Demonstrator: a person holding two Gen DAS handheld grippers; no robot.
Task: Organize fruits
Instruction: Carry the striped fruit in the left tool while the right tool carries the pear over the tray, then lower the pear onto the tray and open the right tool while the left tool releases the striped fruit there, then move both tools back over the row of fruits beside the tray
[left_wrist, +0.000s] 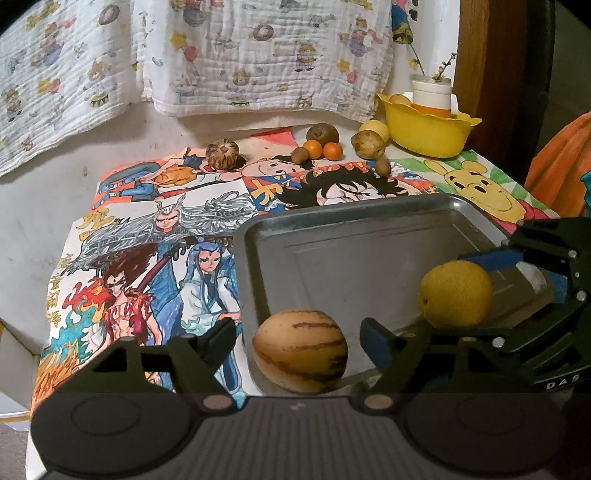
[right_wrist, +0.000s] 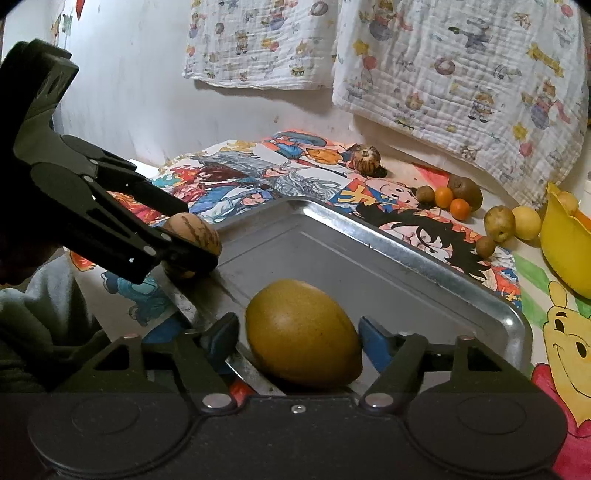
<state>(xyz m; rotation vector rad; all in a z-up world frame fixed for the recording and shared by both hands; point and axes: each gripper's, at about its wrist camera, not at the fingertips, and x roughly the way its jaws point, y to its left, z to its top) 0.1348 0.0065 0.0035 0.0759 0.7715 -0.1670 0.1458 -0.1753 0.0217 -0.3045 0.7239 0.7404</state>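
A metal tray (left_wrist: 369, 218) (right_wrist: 369, 236) lies on the cartoon-print table. My left gripper (left_wrist: 299, 341) is open around a striped tan melon (left_wrist: 300, 350) at the tray's near-left corner, with gaps on both sides. It also shows in the right wrist view (right_wrist: 192, 229). My right gripper (right_wrist: 299, 339) is open around a yellow-green oval fruit (right_wrist: 303, 332) in the tray; the fruit shows in the left wrist view too (left_wrist: 456, 293). Loose fruits wait at the back: a brown round fruit (left_wrist: 222, 154), two small oranges (left_wrist: 323, 149), kiwis (left_wrist: 322, 133) and yellow fruits (left_wrist: 369, 142).
A yellow bowl (left_wrist: 424, 129) (right_wrist: 565, 251) holding a fruit and a white cup stands at the back right. Patterned cloths (left_wrist: 240, 48) hang on the wall behind. A Pooh drawing (right_wrist: 565, 339) covers the table's right side.
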